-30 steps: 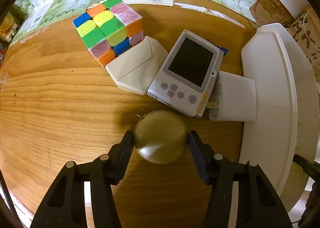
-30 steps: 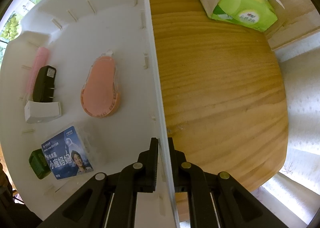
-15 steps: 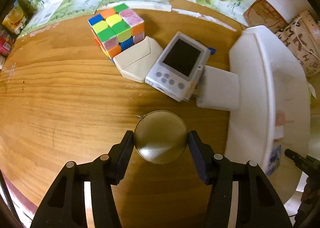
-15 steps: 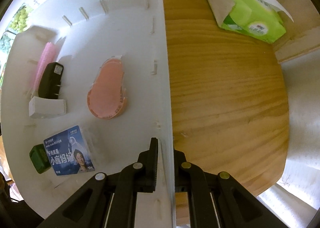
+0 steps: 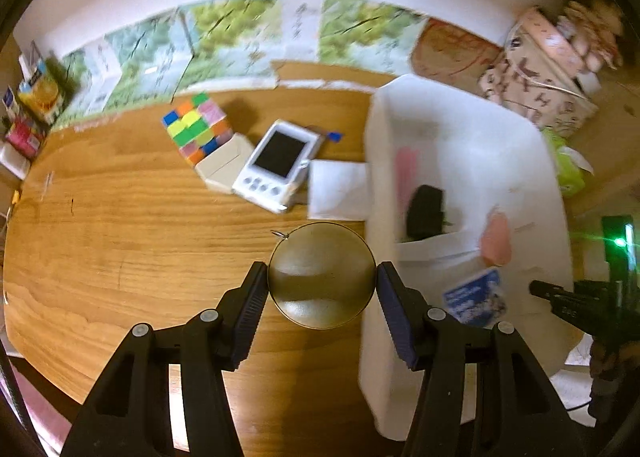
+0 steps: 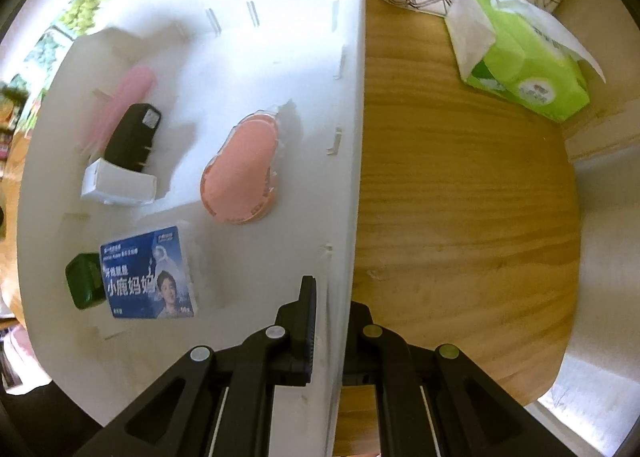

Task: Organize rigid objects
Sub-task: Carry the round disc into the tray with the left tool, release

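The left gripper (image 5: pixel 322 281) gripped a gold disc (image 5: pixel 322 275) above the table beside the white bin (image 6: pixel 280 37), whose wall the right gripper (image 6: pixel 330 321) pinched; 4 items (image 5: pixel 280 161) remained outside.

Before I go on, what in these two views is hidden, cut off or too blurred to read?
- Left wrist view: motion blur smears the white bin contents and wall posters.
- Left wrist view: the white flat piece is partly under the handheld device.
- Right wrist view: the blue card covers part of the green object.
- Right wrist view: the bin wall hides the right hand-held gripper's far finger.
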The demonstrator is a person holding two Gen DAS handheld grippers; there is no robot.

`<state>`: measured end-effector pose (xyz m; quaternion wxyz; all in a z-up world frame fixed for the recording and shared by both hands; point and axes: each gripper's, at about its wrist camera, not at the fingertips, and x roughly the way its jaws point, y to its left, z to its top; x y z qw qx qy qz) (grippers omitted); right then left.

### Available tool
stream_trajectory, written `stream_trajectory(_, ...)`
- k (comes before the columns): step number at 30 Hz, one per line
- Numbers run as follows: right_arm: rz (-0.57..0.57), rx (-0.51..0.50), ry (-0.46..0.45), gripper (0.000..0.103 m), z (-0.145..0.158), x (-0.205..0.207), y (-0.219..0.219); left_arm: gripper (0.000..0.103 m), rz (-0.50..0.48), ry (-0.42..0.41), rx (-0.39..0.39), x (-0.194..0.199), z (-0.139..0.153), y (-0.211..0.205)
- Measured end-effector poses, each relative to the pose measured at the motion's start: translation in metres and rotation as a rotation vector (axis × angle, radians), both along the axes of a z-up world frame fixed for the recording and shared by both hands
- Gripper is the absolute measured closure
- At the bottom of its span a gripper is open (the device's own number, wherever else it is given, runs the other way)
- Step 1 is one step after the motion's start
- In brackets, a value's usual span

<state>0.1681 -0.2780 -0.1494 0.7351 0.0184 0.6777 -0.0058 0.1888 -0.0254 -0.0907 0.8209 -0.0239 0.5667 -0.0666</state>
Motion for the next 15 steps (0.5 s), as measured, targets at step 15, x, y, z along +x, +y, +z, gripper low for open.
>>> stream_trajectory(15,0.112,0.023,-0.036,0.095,0.008,-0.008,0.002,0.044,-0.143,-0.188,-0.070,-0.034,0.038,-0.055)
